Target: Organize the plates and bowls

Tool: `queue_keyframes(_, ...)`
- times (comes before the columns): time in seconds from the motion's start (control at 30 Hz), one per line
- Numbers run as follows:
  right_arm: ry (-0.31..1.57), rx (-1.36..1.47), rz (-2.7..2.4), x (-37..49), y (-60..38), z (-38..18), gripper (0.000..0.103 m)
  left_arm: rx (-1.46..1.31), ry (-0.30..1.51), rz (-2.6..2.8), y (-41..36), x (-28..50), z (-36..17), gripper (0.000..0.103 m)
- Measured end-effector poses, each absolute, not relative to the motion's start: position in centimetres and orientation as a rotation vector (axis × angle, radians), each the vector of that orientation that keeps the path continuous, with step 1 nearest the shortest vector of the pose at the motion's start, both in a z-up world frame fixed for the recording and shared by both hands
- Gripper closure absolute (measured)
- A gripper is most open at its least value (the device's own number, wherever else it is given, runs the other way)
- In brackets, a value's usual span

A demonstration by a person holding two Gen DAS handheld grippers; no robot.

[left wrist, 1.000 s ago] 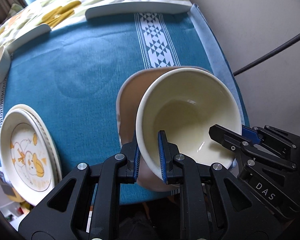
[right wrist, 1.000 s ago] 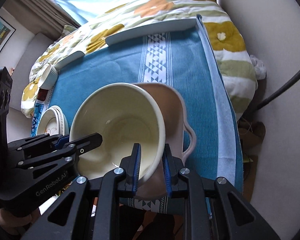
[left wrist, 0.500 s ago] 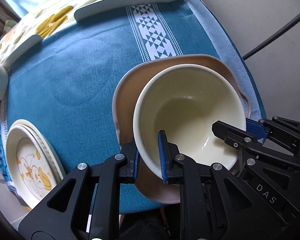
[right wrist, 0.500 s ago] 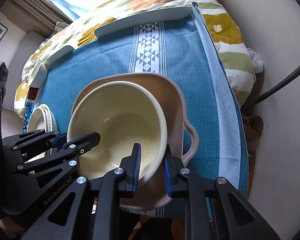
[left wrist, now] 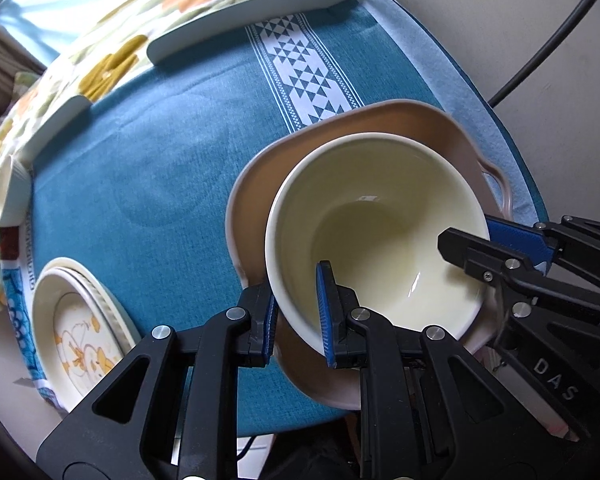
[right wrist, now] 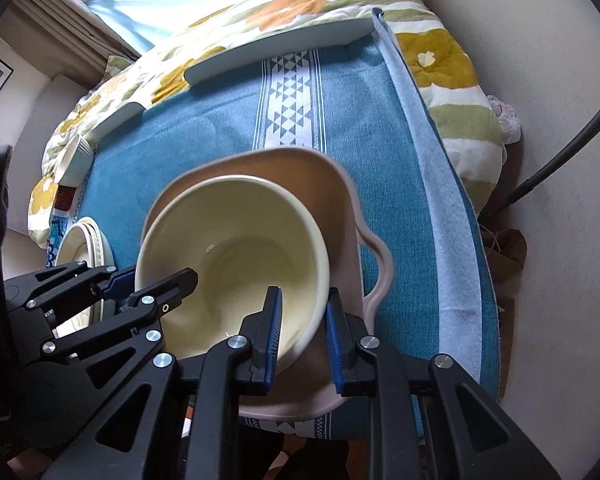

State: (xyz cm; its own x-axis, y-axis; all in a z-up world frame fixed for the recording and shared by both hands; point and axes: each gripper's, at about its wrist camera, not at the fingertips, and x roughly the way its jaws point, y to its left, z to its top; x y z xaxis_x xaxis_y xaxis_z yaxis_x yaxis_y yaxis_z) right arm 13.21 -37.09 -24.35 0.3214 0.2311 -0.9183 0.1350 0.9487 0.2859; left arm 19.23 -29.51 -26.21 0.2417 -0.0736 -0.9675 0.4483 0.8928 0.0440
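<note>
Cream bowl [left wrist: 380, 236] tilted inside pink handled dish [right wrist: 352, 240] on teal tablecloth [left wrist: 140, 152], left gripper [left wrist: 296, 320] clamped on near-left rim, right gripper [right wrist: 302, 336] clamped on right rim, stacked plates [left wrist: 76, 332] well left.

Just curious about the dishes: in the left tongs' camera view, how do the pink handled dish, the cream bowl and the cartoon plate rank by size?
1. pink handled dish
2. cream bowl, sitting within the dish's outline
3. cartoon plate, though it is cut off at the fisheye edge, so unsure.
</note>
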Motion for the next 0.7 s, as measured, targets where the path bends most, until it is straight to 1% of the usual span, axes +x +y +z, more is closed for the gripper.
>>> queue_keyframes(0.33,1.210,0.394,0.069,12.6,-37.9,-23.7,0.084,0.457,1.218,-0.332,-30.5,18.4,-25.6,0.088)
queue_keyframes(0.7,1.175,0.415,0.060,12.0,-38.4,-22.8,0.084,0.402,1.219,-0.357,-29.8,18.3,-24.5,0.088)
